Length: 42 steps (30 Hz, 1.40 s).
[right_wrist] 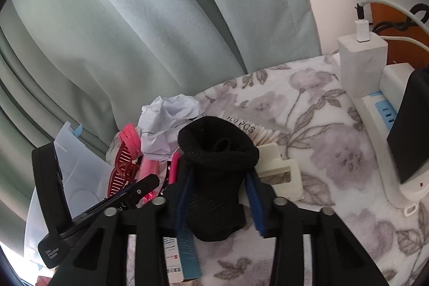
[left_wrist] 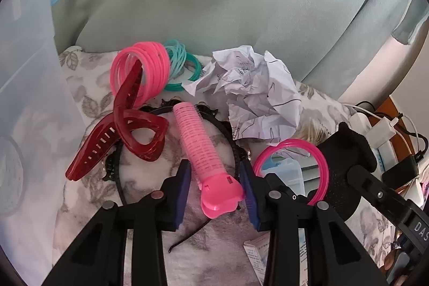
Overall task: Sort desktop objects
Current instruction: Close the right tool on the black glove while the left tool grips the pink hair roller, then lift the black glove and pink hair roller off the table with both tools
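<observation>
**Both claws loaded or loading mid-sort**

Left gripper [left_wrist: 215,195]: jaws spread, bracketing the clip end of the pink hair roller [left_wrist: 203,149], pads not visibly touching. Roller lies on the floral cloth [left_wrist: 88,219], long axis running away from the claw, clip end nearest, far end toward the crumpled paper [left_wrist: 252,95]. Judged step: grasp; next, close squarely, lift clear of the black headband [left_wrist: 119,178] beneath.

Right gripper [right_wrist: 218,201]: clamped on a black sock [right_wrist: 217,168], cuff pointing away. Needs carrying off.
</observation>
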Motion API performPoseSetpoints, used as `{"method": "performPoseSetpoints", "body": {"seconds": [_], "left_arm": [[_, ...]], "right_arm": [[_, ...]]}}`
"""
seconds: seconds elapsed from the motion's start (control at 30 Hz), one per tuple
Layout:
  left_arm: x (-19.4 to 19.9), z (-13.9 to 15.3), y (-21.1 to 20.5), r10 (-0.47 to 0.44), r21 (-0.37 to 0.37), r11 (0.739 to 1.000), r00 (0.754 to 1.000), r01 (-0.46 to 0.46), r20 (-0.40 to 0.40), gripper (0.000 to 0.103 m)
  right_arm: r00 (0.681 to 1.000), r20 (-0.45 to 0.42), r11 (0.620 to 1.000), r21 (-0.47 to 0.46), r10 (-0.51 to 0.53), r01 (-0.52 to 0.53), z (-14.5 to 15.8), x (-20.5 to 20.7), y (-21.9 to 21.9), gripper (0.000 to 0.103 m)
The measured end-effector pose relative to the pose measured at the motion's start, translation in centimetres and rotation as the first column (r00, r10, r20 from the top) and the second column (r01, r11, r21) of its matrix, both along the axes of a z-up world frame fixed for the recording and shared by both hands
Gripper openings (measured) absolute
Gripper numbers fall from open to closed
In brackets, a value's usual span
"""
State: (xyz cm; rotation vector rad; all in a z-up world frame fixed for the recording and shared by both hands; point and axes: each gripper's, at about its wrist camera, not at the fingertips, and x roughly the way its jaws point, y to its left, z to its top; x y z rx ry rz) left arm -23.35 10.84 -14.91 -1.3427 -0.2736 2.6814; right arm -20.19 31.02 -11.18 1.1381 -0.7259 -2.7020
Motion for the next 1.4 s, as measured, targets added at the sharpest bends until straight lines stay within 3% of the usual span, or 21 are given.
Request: {"method": "performPoseSetpoints", "body": {"seconds": [0.13, 0.43, 0.73, 1.07, 1.4], "left_arm": [[0.4, 0.4, -0.8, 0.011, 0.027, 1.0, 1.0, -0.01, -0.006, 0.031], [2.1, 1.5, -1.7, 0.008, 0.066, 0.998, 1.0, -0.007, -0.025, 0.028], [6.4, 4.0, -2.9, -0.014, 0.102, 0.995, 0.998, 0.021, -0.068, 0.028], [11.5, 8.2, -3.4, -0.035, 0.133, 0.99, 0.988, 0.055, -0.153, 0.028], [16.3, 12.7, -5.7, -0.032, 0.169, 0.982, 0.96, 0.082, -0.277, 0.028]], "right_arm": [[1.0, 0.002, 1.0, -0.001, 0.01, -0.01, 0.5, 0.4, -0.9, 0.023], [1.0, -0.014, 1.0, -0.007, 0.026, -0.026, 2.8, 2.3, -2.8, 0.019], [0.999, -0.047, 1.0, 0.003, 0.015, -0.015, 4.8, 5.0, -3.4, 0.016], [0.993, -0.113, 0.999, 0.029, 0.02, -0.017, 7.5, 8.9, -5.8, 0.016], [0.974, -0.216, 0.997, 0.058, 0.062, -0.051, 12.0, 12.8, -5.4, 0.016]]}}
